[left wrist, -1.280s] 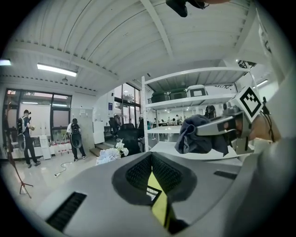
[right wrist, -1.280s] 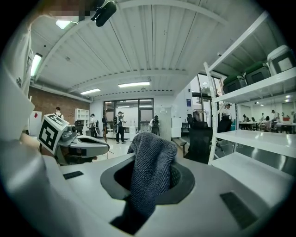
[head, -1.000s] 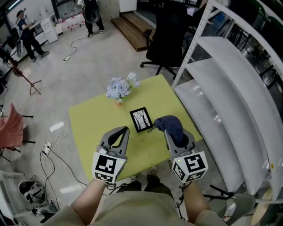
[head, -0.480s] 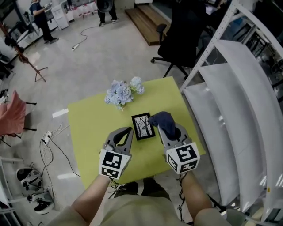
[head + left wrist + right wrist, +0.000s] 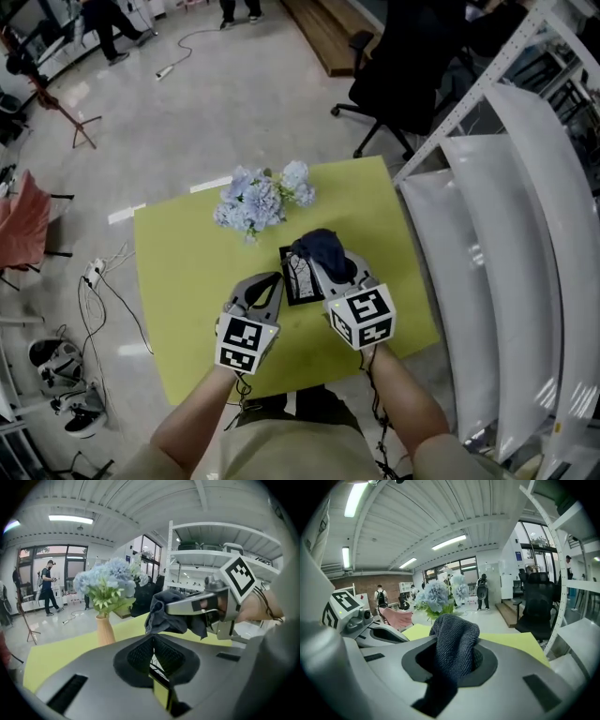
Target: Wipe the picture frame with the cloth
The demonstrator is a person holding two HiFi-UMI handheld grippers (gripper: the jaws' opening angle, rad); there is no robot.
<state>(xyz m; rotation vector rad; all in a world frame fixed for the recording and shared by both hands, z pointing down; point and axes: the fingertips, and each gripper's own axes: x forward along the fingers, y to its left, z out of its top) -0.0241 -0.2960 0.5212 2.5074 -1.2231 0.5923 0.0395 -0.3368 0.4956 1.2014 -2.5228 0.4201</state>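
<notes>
while the picture frame [image 5: 298,273] lies unpinned on the desk [image 5: 187,272], the left gripper [image 5: 272,280] held just left of it with jaws closed on nothing, it could be shoved askew by the cloth [image 5: 317,247] clamped in the right gripper [image 5: 325,259] over its right edge.

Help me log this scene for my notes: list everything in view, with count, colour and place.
table: one, yellow-green, centre
picture frame: one, black, flat on the table
flowers: one bunch, pale blue, table's far edge
cloth: one, dark blue, over the frame's far end
shelving: one unit, white, right of table
office chair: one, black, beyond the table
left gripper: grey, fingers together, empty, by the frame's left edge
right gripper: grey, fingers shut on the cloth
</notes>
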